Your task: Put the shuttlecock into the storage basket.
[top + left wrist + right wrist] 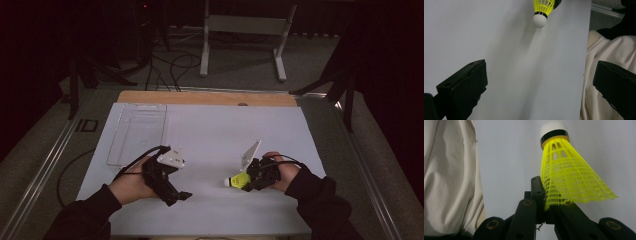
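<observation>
- The right gripper pinches a yellow shuttlecock by the rim of its mesh skirt, with the white cork tip pointing toward nine o'clock in the high view, low over the table.
- In the right gripper view the jaws press together on the skirt's lower edge, so the hold looks thin and off to one side.
- The left gripper sits at about seven o'clock on the table, its jaws spread wide and empty; its own view looks across at the shuttlecock at twelve o'clock.
- The step in hand looks like carrying the shuttlecock, perhaps toward the clear plastic tray at ten o'clock or toward a handover.
- The next move likely calls for a steady carry without squeezing the mesh out of shape.
- The table top is a plain white sheet over a wooden board; beyond it the room is dim, with grey floor, loose cables and a white stand's legs at twelve o'clock.
</observation>
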{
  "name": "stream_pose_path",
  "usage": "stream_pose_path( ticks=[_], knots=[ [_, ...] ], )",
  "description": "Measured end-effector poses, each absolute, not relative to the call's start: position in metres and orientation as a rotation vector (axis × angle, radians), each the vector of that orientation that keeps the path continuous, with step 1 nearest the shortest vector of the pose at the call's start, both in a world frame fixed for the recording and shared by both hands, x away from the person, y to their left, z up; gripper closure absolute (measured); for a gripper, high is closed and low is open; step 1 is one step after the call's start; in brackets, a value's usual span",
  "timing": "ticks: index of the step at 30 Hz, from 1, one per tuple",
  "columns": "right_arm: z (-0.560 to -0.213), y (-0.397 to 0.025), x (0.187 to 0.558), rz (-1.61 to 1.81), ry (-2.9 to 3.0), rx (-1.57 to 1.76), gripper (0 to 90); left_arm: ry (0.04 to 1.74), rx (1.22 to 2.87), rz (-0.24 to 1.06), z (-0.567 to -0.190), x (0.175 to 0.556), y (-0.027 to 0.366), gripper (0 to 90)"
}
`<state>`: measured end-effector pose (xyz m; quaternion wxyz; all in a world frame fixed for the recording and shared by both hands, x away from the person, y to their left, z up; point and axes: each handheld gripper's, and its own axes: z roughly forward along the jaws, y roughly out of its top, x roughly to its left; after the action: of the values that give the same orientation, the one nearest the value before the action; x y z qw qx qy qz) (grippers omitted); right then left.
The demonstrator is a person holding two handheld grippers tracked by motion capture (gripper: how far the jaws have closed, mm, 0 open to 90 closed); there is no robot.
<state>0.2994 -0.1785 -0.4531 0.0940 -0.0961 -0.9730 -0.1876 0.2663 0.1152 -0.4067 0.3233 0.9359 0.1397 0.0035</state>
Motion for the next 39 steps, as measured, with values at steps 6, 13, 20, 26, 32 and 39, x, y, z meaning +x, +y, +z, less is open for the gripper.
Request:
stream_pose_path(
  ticks=[6,13,20,26,32,39],
  knots=[
    [-0.454,-0.177,0.299,-0.563,-2.876,-0.278,89.6,0.329,2.5,-0.002,-0.407,0.273,0.096,0.1],
    [-0.454,-0.175,0.298,-0.563,-2.87,-0.271,89.6,0.309,2.505,-0.013,-0.408,0.28,0.075,2.5],
    [-0.452,-0.175,0.297,-0.57,-2.867,-0.267,89.6,0.29,2.498,-0.035,-0.415,0.287,0.055,3.2],
    [-0.452,-0.175,0.295,-0.579,-2.867,-0.252,89.6,0.254,2.509,-0.048,-0.425,0.289,0.046,7.8],
    [-0.45,-0.173,0.294,-0.583,-2.868,-0.249,89.6,0.204,2.518,-0.073,-0.434,0.288,0.036,13.5],
    [-0.449,-0.173,0.293,-0.584,-2.869,-0.241,89.6,0.176,2.524,-0.092,-0.446,0.288,0.029,22.3]
  ],
)
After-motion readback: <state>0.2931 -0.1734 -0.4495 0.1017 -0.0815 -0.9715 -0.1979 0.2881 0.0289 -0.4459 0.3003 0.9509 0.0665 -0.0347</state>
